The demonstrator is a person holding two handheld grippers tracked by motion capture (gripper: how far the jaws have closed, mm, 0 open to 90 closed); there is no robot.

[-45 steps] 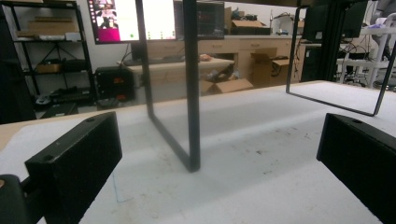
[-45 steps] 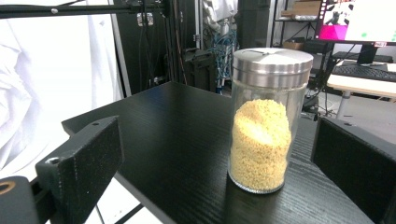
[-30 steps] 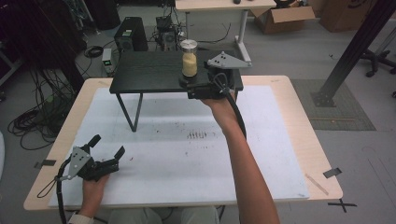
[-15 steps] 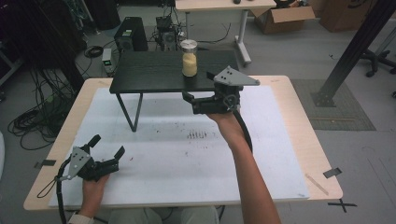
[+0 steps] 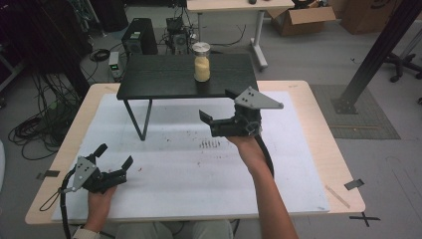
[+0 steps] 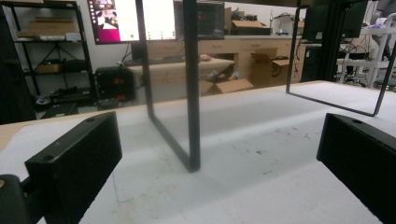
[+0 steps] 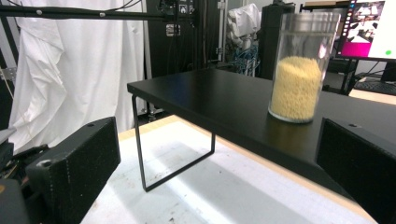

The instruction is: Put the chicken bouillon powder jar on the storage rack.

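Observation:
A clear jar [image 5: 201, 62] half full of yellow grains, with a metal lid, stands upright on a small black raised shelf [image 5: 164, 77] at the table's far side. My right gripper [image 5: 216, 105] hovers open in front of the shelf's right end, a short way from the jar, with nothing in it. In the right gripper view the jar [image 7: 302, 65] stands on the shelf top [image 7: 224, 105] beyond my open gripper [image 7: 217, 163]. My left gripper [image 5: 115, 155] rests open near the table's front left. In its own view the left gripper [image 6: 217, 163] faces the shelf's thin black leg [image 6: 191, 84].
A white mat [image 5: 189, 164] covers the wooden table [image 5: 318, 129], with a few dark marks near its middle. The shelf's wire legs [image 5: 142, 119] stand on the mat. Computers, cables and cardboard boxes [image 5: 298, 17] lie on the floor beyond the table.
My right gripper has drawn back from the jar toward the person, open, and now hangs in front of the shelf. The jar stays on the shelf. The left gripper has not moved.

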